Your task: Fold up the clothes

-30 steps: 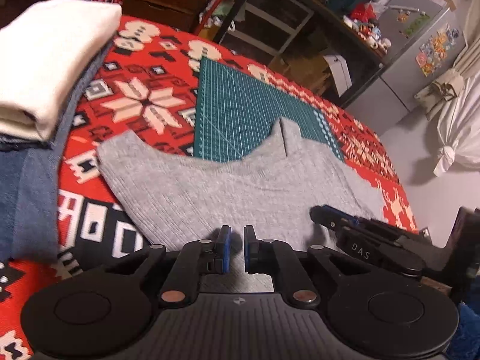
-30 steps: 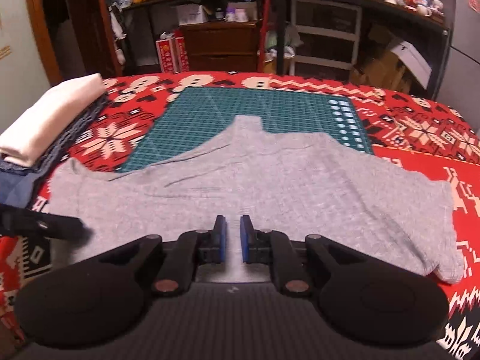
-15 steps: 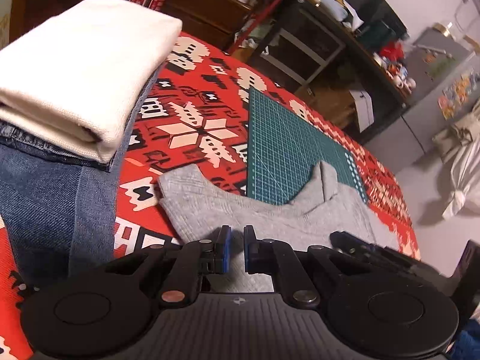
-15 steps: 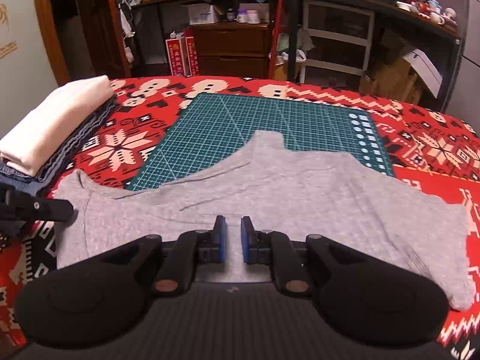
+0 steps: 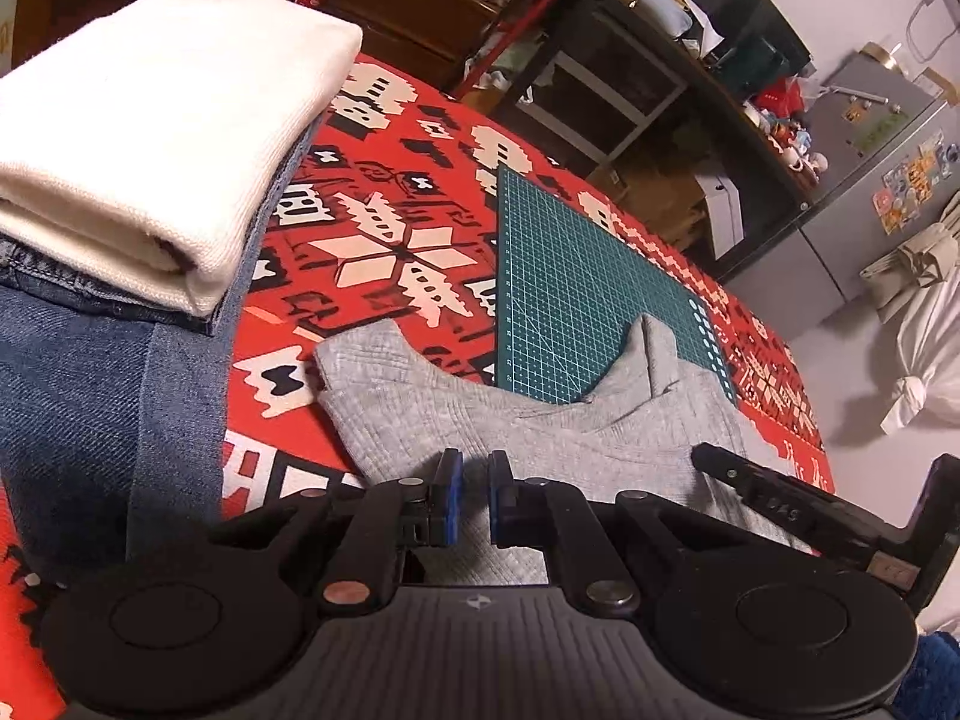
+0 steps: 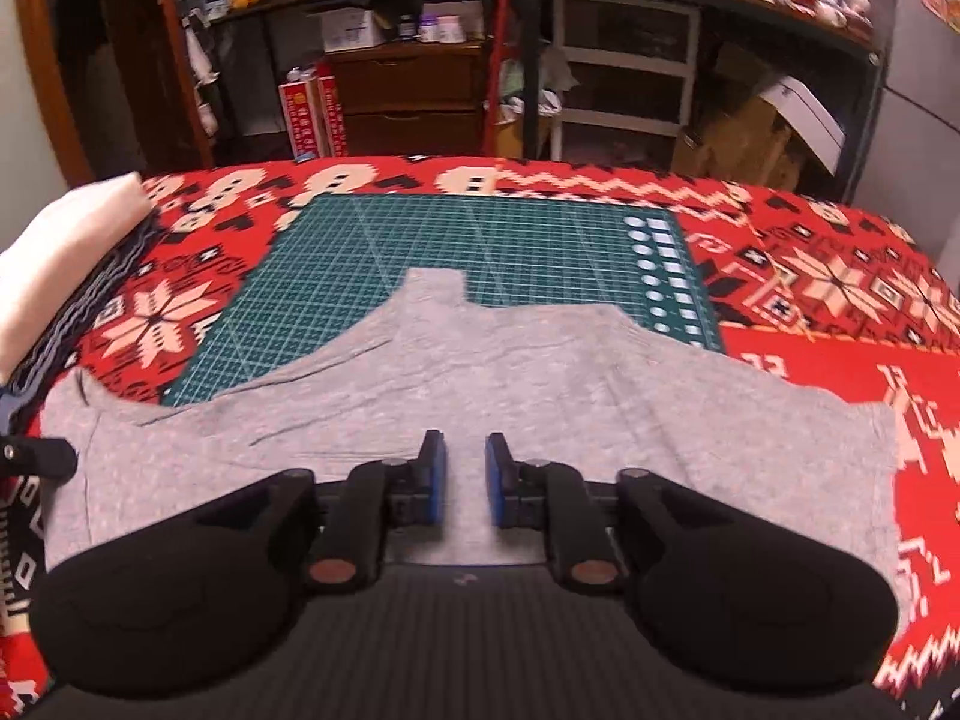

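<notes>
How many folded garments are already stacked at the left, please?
2: a white one on top and a denim one under it, left of the grey top. More may be hidden beneath.

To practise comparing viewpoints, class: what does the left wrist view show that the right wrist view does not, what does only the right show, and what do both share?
Only the left wrist view shows the folded blue denim clearly beneath the cream cloth, and a white tied bundle. Only the right wrist view shows the grey garment's right edge and the stacked drawers. Both share the garment, the green cutting mat, the red patterned blanket and slightly parted blue-padded grippers.
</notes>
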### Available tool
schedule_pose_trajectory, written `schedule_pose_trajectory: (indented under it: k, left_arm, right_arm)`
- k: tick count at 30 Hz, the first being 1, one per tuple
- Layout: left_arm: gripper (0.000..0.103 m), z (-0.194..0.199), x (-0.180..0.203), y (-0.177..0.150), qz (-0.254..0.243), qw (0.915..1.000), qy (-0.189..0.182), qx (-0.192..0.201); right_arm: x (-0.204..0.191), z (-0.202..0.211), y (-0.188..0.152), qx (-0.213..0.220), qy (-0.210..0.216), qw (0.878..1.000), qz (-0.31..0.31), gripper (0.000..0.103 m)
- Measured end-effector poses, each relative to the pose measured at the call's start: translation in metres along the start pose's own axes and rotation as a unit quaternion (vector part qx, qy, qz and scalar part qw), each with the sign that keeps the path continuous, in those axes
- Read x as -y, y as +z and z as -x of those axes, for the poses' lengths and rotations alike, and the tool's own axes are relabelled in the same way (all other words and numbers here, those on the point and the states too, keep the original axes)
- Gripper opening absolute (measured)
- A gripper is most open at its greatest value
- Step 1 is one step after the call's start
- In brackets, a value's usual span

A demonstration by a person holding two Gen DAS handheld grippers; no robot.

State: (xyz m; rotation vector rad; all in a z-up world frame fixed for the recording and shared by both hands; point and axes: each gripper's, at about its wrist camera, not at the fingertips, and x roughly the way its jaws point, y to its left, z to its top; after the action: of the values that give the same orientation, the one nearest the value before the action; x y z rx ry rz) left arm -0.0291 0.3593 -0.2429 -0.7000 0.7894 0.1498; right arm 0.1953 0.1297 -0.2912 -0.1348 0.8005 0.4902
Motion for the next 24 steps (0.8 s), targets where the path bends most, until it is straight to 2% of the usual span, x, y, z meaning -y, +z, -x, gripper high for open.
schedule_pose_trajectory:
  k: [2,3,5,7,9,11,12,14,18,24]
  left_arm:
    - [0.018,0.003,0.002,-0.001,-0.001,1.0000,0.000,0.003]
    - [0.020,0.005,0.004,-0.002,-0.002,1.0000,-0.001,0.004]
    - [0.032,0.011,0.010,-0.004,-0.011,0.9998,0.001,0.014]
    - [0.039,0.016,0.017,-0.007,-0.026,0.9994,0.005,0.025]
    - [0.047,0.021,0.026,-0.012,-0.046,0.9983,0.011,0.034]
    - [0.060,0.023,0.036,-0.019,-0.067,0.9969,0.017,0.038]
    - [0.064,0.023,0.042,-0.024,-0.082,0.9957,0.019,0.040]
    - [0.073,0.021,0.052,-0.034,-0.111,0.9924,0.033,0.041]
    - [0.073,0.012,0.069,-0.060,-0.166,0.9827,0.077,0.028]
    - [0.075,0.000,0.078,-0.089,-0.200,0.9748,0.099,0.009]
  right_arm:
    - [0.003,0.012,-0.001,0.006,0.007,1.000,0.002,0.035]
    - [0.005,0.018,-0.001,0.008,0.010,1.000,0.003,0.044]
    - [0.006,0.031,-0.006,0.015,0.014,1.000,0.011,0.060]
    - [0.006,0.044,-0.012,0.022,0.019,0.999,0.016,0.085]
    - [0.006,0.053,-0.020,0.020,0.029,0.999,0.014,0.092]
    - [0.004,0.059,-0.030,0.021,0.031,0.999,0.021,0.096]
    - [0.002,0.061,-0.035,0.022,0.027,0.999,0.029,0.101]
    - [0.000,0.064,-0.045,0.024,0.019,0.999,0.042,0.102]
    - [0.002,0.063,-0.062,0.014,0.018,0.999,0.042,0.102]
    - [0.007,0.056,-0.082,0.004,0.012,0.999,0.035,0.103]
